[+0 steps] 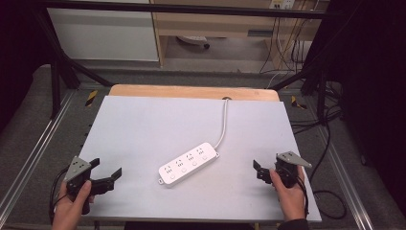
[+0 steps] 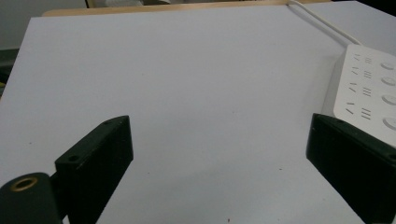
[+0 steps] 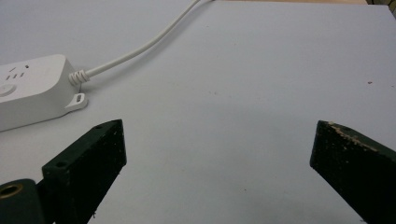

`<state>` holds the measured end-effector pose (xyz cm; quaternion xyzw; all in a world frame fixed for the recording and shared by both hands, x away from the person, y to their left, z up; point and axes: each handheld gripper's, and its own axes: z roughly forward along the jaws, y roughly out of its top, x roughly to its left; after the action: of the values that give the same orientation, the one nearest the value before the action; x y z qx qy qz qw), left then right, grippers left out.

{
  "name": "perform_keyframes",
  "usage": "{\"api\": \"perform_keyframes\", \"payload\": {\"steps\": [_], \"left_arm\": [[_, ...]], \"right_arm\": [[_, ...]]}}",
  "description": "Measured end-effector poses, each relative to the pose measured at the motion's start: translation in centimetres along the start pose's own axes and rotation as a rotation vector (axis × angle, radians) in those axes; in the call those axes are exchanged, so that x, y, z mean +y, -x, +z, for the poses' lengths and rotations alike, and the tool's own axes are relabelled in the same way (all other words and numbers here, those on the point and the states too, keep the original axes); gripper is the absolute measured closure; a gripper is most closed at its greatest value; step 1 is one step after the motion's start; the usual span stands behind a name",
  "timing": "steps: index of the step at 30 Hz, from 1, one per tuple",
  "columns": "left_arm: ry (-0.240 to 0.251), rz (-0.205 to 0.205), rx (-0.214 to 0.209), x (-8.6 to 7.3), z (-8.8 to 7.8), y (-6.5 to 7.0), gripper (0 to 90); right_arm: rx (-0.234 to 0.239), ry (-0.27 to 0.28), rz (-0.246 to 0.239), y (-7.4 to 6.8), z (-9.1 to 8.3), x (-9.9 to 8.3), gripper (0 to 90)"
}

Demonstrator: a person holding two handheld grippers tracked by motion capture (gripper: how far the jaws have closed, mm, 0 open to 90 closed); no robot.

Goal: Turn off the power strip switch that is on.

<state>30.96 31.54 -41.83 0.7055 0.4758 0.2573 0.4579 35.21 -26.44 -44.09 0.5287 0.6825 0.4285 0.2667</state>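
Both forearms enter from the near edge of the worktop (image 1: 143,124), a smooth matte pale-grey sheet laid over a wooden table whose bare light-wood strip shows along the far edge. The left hand (image 1: 72,201) wraps the handle of the left gripper (image 1: 106,173) at the near left corner, angled toward the middle of the sheet; its blocky black jaws stand wide apart with nothing between them, and the left gripper view has bare grey surface in the gap. The right hand (image 1: 289,194) holds the right gripper (image 1: 261,170) near the near right corner, pointing leftward; in the right gripper view its jaws are likewise spread wide and hold nothing, one with a scuffed, speckled upper edge. A white plastic power strip (image 1: 188,163), a rounded oblong with four socket groups and round buttons, lies diagonally between the two grippers, nearer the near edge, apart from both. Its white cord (image 1: 224,122) runs from its far right end toward a hole at the far edge.
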Motion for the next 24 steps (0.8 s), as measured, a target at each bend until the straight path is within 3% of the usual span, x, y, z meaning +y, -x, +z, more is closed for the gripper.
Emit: {"api": "perform_keyframes", "payload": {"steps": [14, 24], "left_arm": [[0.009, 0.006, -0.020, 0.10, -0.09, 0.25, 6.7], [0.032, 0.015, -0.046, 0.34, -0.27, 0.65, 6.0]], "right_arm": [[0.006, -0.001, -0.022, -0.37, -0.14, 0.45, 4.6], [0.038, 0.009, -0.042, -0.84, -0.21, 0.69, 3.9]]}}
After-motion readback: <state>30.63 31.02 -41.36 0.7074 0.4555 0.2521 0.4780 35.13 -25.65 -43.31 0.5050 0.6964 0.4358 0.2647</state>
